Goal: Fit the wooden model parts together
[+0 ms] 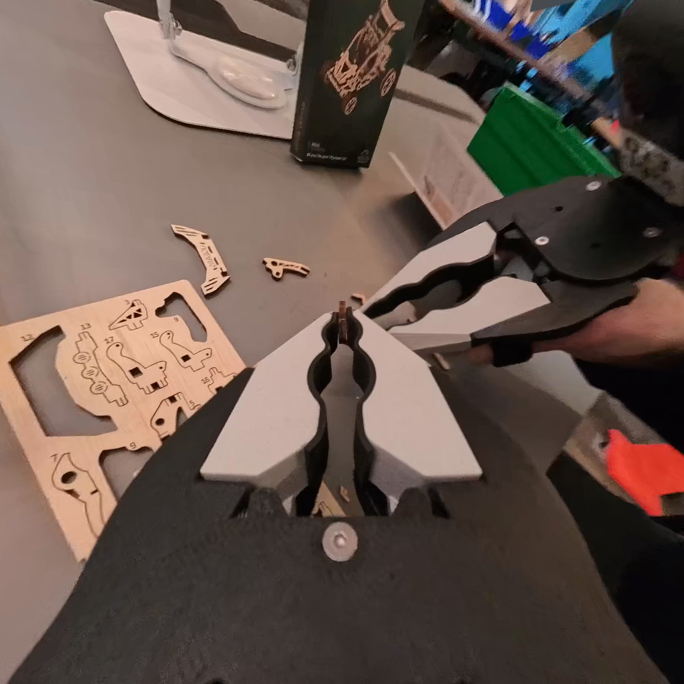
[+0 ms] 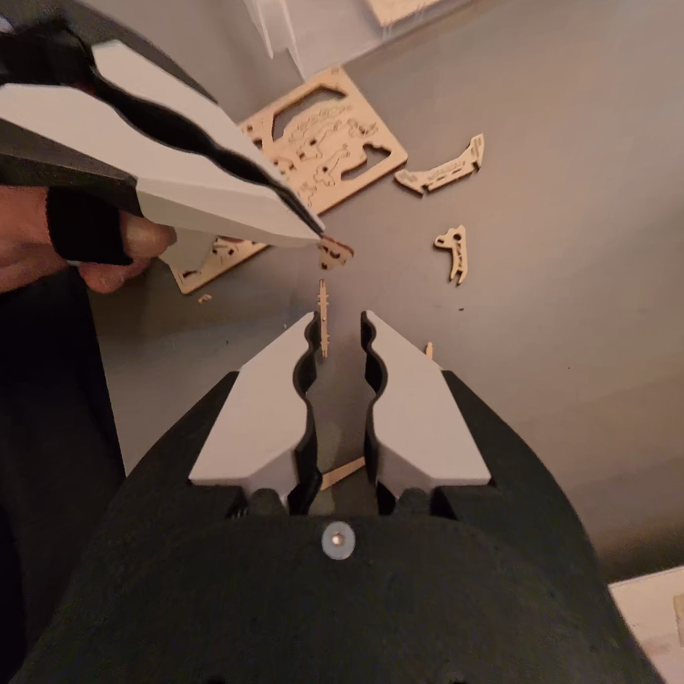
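Note:
My left gripper (image 1: 344, 319) is shut on a small flat wooden part (image 1: 343, 325), pinched edge-on at its fingertips above the grey table. In the right wrist view the left gripper (image 2: 319, 237) comes in from the upper left, and the part (image 2: 335, 253) sticks out of its tip. My right gripper (image 2: 339, 314) is open. A thin notched wooden strip (image 2: 324, 318) stands by its left fingertip (image 2: 296, 333), and the right pad is clear of it. The right gripper also shows in the left wrist view (image 1: 377, 321), just right of the left tips.
A cut-out wooden sheet (image 1: 111, 370) (image 2: 355, 107) lies to the left. A curved part (image 1: 211, 259) (image 2: 444, 170) and a small part (image 1: 287, 267) (image 2: 453, 255) lie loose on the table. The dark kit box (image 1: 348, 81) and a white stand (image 1: 185, 74) are at the back. A green bin (image 1: 525, 148) is beyond the edge. The tips of one gripper are about 4 cm away from the tips of the other.

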A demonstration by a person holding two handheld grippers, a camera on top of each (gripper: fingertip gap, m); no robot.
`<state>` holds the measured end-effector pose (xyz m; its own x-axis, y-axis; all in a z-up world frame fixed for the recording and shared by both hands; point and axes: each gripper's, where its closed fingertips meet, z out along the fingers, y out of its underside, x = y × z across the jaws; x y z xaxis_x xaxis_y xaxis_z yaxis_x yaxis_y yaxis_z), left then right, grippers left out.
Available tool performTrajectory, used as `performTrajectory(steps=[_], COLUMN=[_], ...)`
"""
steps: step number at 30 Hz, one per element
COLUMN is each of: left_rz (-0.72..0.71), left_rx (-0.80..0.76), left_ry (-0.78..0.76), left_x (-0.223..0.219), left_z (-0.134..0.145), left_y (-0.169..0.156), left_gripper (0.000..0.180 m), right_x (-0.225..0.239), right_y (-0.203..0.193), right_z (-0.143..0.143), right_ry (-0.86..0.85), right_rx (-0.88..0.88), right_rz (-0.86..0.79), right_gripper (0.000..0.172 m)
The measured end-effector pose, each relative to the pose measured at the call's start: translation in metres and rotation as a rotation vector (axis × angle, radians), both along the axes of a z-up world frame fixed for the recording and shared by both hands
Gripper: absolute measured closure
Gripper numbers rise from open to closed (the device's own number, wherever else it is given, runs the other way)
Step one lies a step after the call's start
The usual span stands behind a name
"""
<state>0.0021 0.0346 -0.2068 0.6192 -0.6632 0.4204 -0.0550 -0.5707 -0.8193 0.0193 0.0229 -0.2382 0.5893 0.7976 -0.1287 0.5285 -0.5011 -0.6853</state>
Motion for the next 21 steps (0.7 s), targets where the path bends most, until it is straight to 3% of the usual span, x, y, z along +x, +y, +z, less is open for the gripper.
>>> performTrajectory(steps=[6, 14, 21], left_rz=[-0.052, -0.097, -0.154], left_rx=[-0.075, -0.126, -0.148], left_ry=[-0.223, -0.387, -0.522], left_x=[-0.001, 0.0, -0.001], left_z=[0.022, 0.036, 0.05], left_y=[-0.001, -0.004, -0.011], left_gripper=[0.179, 0.179, 0.178], right_x=[-0.011, -0.017, -0.015], right_y=[0.001, -0.001, -0.005], right_z=[0.034, 0.054, 0.071], right_ry=[0.33, 0.521, 0.654], right_rx=[-0.11, -0.156, -0.205], right_rz=[0.021, 0.048, 0.066], right_gripper=[0.157, 0.171, 0.172])
